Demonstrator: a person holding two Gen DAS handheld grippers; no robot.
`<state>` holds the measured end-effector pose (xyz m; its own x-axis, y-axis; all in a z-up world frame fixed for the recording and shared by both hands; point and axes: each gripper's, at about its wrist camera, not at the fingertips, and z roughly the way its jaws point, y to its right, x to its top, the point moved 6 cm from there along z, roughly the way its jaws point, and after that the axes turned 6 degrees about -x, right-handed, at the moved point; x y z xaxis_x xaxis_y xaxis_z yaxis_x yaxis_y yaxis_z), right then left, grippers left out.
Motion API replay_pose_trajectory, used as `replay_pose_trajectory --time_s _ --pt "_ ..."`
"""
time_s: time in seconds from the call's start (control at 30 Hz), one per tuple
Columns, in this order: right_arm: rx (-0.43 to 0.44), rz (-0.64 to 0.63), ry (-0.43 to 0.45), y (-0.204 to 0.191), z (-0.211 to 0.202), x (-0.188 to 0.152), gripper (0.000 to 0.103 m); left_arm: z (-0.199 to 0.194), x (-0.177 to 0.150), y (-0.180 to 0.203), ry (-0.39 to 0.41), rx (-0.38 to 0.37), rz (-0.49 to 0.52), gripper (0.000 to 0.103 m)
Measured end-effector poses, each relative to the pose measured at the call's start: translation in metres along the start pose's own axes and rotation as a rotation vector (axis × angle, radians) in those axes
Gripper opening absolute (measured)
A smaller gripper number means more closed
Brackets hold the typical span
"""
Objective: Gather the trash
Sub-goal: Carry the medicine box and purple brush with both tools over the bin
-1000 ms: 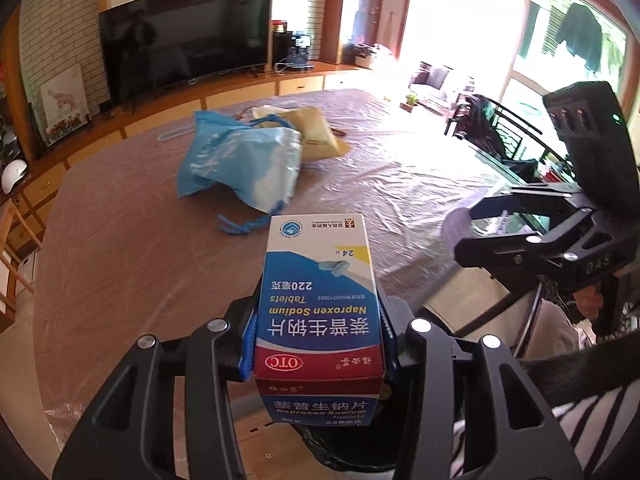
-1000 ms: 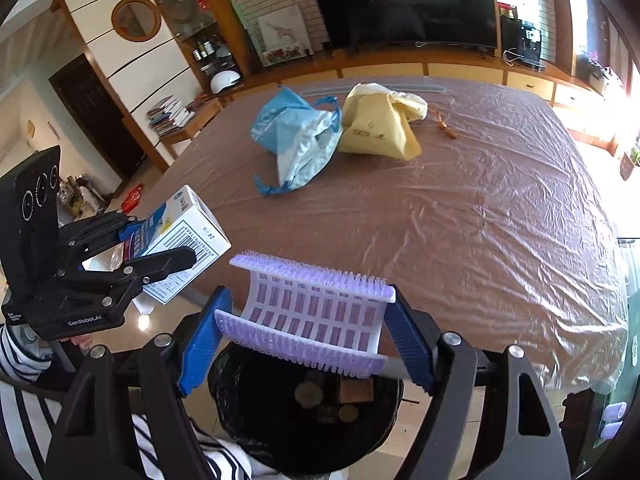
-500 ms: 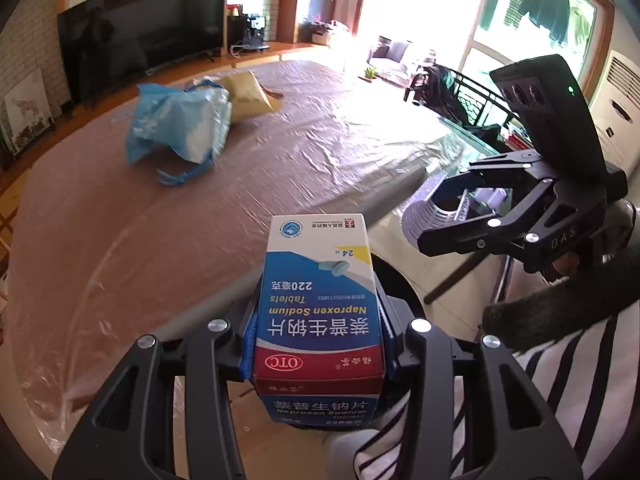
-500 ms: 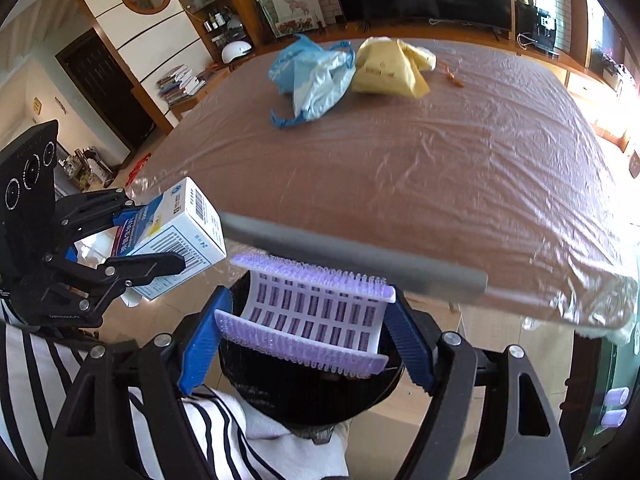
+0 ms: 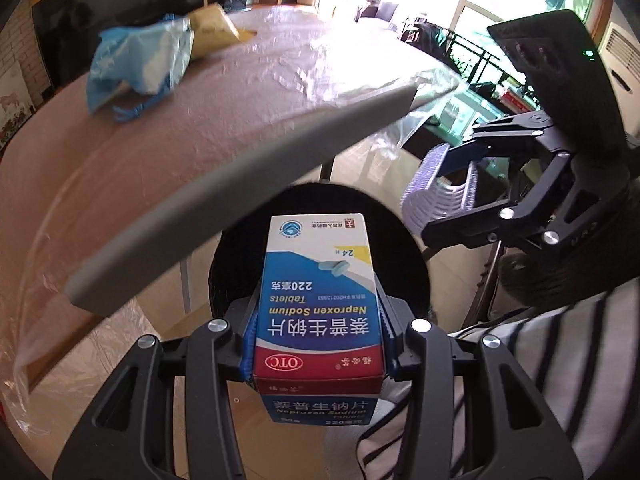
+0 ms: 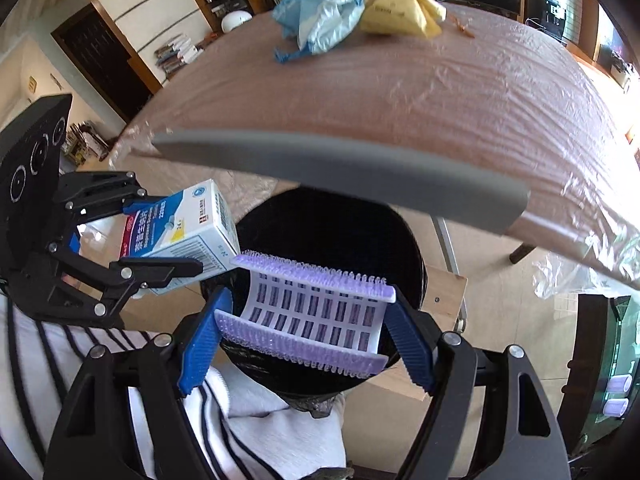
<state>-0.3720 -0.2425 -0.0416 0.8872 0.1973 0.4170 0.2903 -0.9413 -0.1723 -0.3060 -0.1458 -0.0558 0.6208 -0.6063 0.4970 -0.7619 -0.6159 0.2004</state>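
Note:
My left gripper (image 5: 318, 332) is shut on a blue-and-white medicine box (image 5: 318, 292), held over the black trash bin (image 5: 240, 256) below the table edge. The box (image 6: 188, 232) and left gripper (image 6: 160, 240) also show at the left of the right wrist view. My right gripper (image 6: 306, 320) is shut on a curved purple-and-white plastic brush piece (image 6: 312, 312), held over the same bin (image 6: 340, 232). It shows in the left wrist view (image 5: 444, 196) at the right. A blue plastic bag (image 6: 320, 20) and a yellow bag (image 6: 400, 12) lie on the far table.
The brown table (image 6: 440, 92), covered in clear plastic, has a grey edge (image 6: 340, 164) just above the bin. A striped sleeve (image 5: 540, 360) and lap are close below. A TV and cabinets stand behind the table.
Both grippers have dropped lower and come below the table edge, over the bin's mouth. Each still holds its item.

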Motion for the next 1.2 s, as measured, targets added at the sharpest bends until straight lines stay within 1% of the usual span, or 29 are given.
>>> replay_pose_trajectory --time_s 0.17,0.33,0.47,0.77,0.97,1.03,1.2 --pt "-0.018 -0.006 -0.028 -0.002 0.018 -0.009 0.076 0.019 -0.013 -0.007 -0.037 0.017 -0.024 0.047" --pt "-0.033 -0.003 -0.048 -0.003 0.035 -0.013 0.076 0.034 -0.019 -0.011 -0.062 0.029 -0.032 0.047" --pt "-0.046 -0.006 -0.06 0.0 0.046 -0.012 0.076 0.046 -0.019 -0.015 -0.077 0.039 -0.038 0.047" --pt "-0.088 -0.025 -0.085 -0.001 0.069 -0.01 0.076 0.06 -0.023 -0.021 -0.11 0.059 -0.033 0.047" --pt "-0.124 -0.032 -0.108 0.001 0.084 -0.017 0.076 0.072 -0.026 -0.027 -0.128 0.073 -0.028 0.047" --pt "-0.14 -0.033 -0.114 0.002 0.088 -0.019 0.076 0.075 -0.027 -0.03 -0.13 0.088 -0.031 0.047" --pt "-0.147 -0.019 -0.13 0.006 0.099 -0.022 0.076 0.086 -0.029 -0.035 -0.15 0.092 -0.035 0.047"
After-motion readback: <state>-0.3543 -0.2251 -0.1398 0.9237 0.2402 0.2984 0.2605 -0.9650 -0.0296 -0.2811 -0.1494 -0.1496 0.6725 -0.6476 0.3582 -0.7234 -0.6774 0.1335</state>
